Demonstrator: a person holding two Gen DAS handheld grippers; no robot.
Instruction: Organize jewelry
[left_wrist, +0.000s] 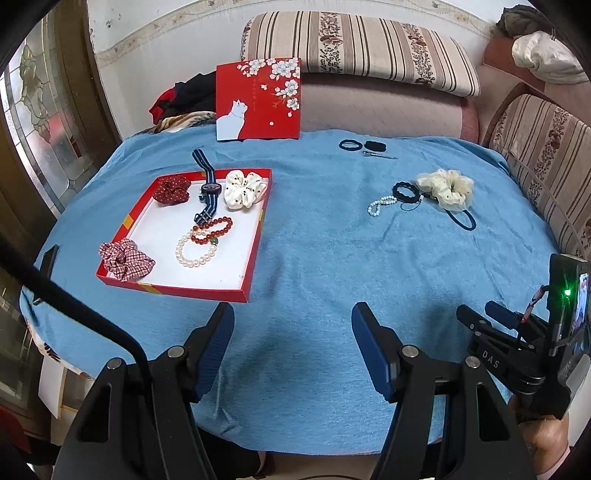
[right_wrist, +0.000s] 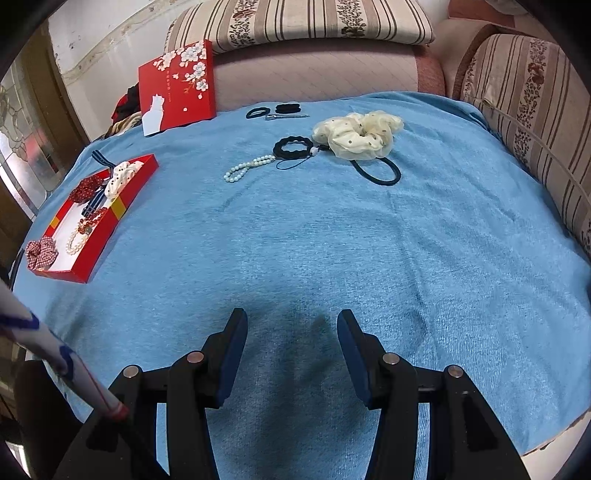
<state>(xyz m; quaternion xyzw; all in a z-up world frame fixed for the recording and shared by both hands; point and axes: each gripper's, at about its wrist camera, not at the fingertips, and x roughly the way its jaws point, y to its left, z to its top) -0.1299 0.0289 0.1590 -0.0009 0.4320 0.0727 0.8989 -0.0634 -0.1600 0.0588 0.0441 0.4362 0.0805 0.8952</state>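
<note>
A: A blue towelling cloth (left_wrist: 314, 258) covers the worktop and fills most of both views. Behind it, striped floral sofa cushions (left_wrist: 354, 44) run along the top of the frame, against a pale, marked wall (left_wrist: 147, 29).

B: And at the far left?

A: A wooden door with leaded patterned glass (left_wrist: 33, 107) stands at the left edge of the left wrist view. A red box lid (left_wrist: 258, 99) with a white cat and blossoms leans upright at the back of the cloth, upper centre-left.

B: Where is the jewelry?

A: Partly sorted. The red tray (left_wrist: 236, 291), left of centre, holds a dark red scrunchie (left_wrist: 171, 190), a white dotted scrunchie (left_wrist: 243, 188), a striped-strap watch (left_wrist: 210, 190), a red bead bracelet (left_wrist: 218, 225) and a pearl bracelet (left_wrist: 195, 251); a plaid scrunchie (left_wrist: 123, 258) sits over its near corner.

B: And outside the tray?

A: Loose on the cloth, right of centre: a pale bead bracelet (right_wrist: 249, 168), a black wavy hair tie (right_wrist: 291, 147), a cream scrunchie (right_wrist: 356, 134) and a thin dark hair band (right_wrist: 376, 173) partly under it. Further back lie two black hair ties (right_wrist: 273, 110) and a metal clip (right_wrist: 288, 116).

B: The tongs?

A: The left tongs (left_wrist: 291, 349) and the right tongs (right_wrist: 291, 356) both stand apart at the bottom of their views, with only bare cloth between the blue pads. The right tongs also show at the lower right of the left wrist view, held by a hand (left_wrist: 543, 439).
</note>
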